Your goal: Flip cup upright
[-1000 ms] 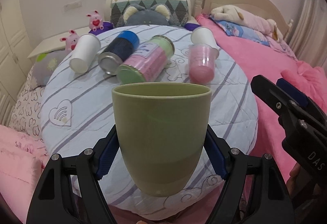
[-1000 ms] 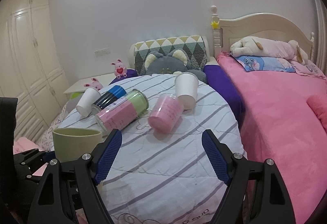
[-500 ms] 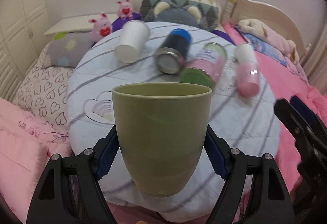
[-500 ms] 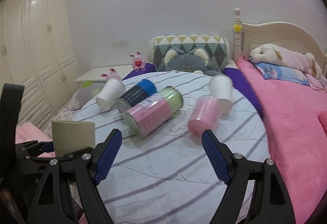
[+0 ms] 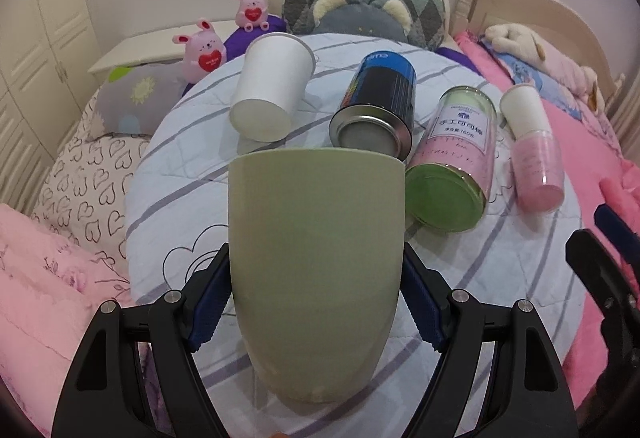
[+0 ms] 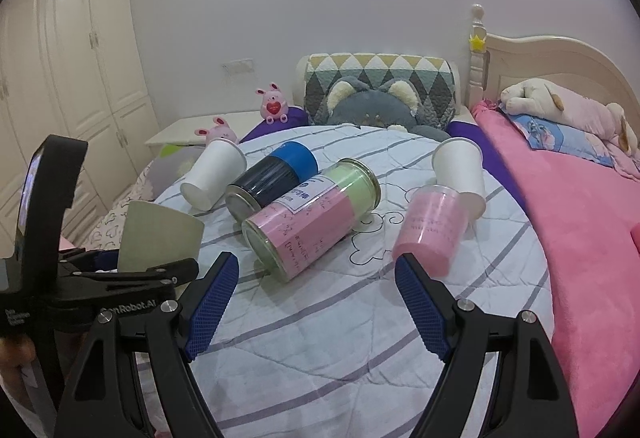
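My left gripper (image 5: 316,302) is shut on a green cup (image 5: 316,262), held upright with its mouth up above the near left edge of the round striped table (image 5: 500,270). The cup also shows at the left of the right wrist view (image 6: 160,234), held by the left gripper (image 6: 120,270). My right gripper (image 6: 316,302) is open and empty above the table's near edge. Its black body shows at the right edge of the left wrist view (image 5: 600,278).
On their sides lie a white paper cup (image 5: 272,94), a dark blue-capped can (image 5: 376,102), a pink-and-green jar (image 5: 456,158), a pink cup (image 5: 536,170) and a second white cup (image 5: 524,110). Cushions and plush toys stand behind, a pink bed (image 6: 580,218) at the right.
My left gripper has carried the green cup lower and closer to the table, and its view has swung to the right. The right gripper has stayed open.
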Action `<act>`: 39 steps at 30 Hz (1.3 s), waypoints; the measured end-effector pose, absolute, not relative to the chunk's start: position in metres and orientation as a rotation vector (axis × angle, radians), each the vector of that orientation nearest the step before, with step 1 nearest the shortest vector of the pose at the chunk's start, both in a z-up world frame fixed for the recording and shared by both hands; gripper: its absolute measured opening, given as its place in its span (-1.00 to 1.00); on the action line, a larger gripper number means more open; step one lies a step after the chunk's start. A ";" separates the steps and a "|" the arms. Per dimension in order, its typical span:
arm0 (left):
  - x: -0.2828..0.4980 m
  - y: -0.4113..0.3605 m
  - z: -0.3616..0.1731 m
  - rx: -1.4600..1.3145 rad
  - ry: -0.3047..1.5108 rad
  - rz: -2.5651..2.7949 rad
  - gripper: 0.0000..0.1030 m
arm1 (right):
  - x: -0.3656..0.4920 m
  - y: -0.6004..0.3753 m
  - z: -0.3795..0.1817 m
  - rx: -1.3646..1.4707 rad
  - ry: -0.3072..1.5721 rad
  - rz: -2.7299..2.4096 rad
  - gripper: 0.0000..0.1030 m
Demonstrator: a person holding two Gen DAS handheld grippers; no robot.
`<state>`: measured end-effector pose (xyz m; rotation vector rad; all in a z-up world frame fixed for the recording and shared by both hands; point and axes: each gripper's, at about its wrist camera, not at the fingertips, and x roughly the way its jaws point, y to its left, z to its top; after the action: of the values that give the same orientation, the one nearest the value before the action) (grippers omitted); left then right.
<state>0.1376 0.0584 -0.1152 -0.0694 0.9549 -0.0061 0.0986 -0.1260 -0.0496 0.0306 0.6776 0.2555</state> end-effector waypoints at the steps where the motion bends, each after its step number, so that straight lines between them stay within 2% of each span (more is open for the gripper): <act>1: 0.139 0.058 -0.116 -0.062 0.954 -0.007 0.54 | 0.099 -0.126 -0.050 0.030 0.678 0.253 0.59; 7: 0.134 0.052 -0.113 -0.010 0.915 0.015 0.57 | 0.100 -0.125 -0.050 0.033 0.680 0.240 0.59; 9: 0.128 0.052 -0.108 0.010 0.884 0.024 0.69 | 0.099 -0.125 -0.048 0.035 0.676 0.237 0.59; 26: 0.068 0.082 -0.066 -0.021 0.722 0.015 0.70 | 0.074 -0.091 -0.018 -0.012 0.603 0.240 0.59; 28: 0.061 0.094 -0.063 -0.040 0.709 0.029 0.97 | 0.071 -0.082 -0.013 -0.020 0.594 0.244 0.59; 29: 0.057 0.098 -0.061 -0.048 0.696 0.038 1.00 | 0.071 -0.078 -0.012 -0.023 0.592 0.246 0.59; 39: 0.046 0.146 -0.065 -0.141 0.682 0.071 1.00 | 0.071 -0.039 -0.006 -0.057 0.596 0.246 0.59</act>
<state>0.0457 0.1457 -0.0646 -0.1412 0.6820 0.0706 0.0710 -0.0387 -0.0063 -0.0566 0.5965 0.2457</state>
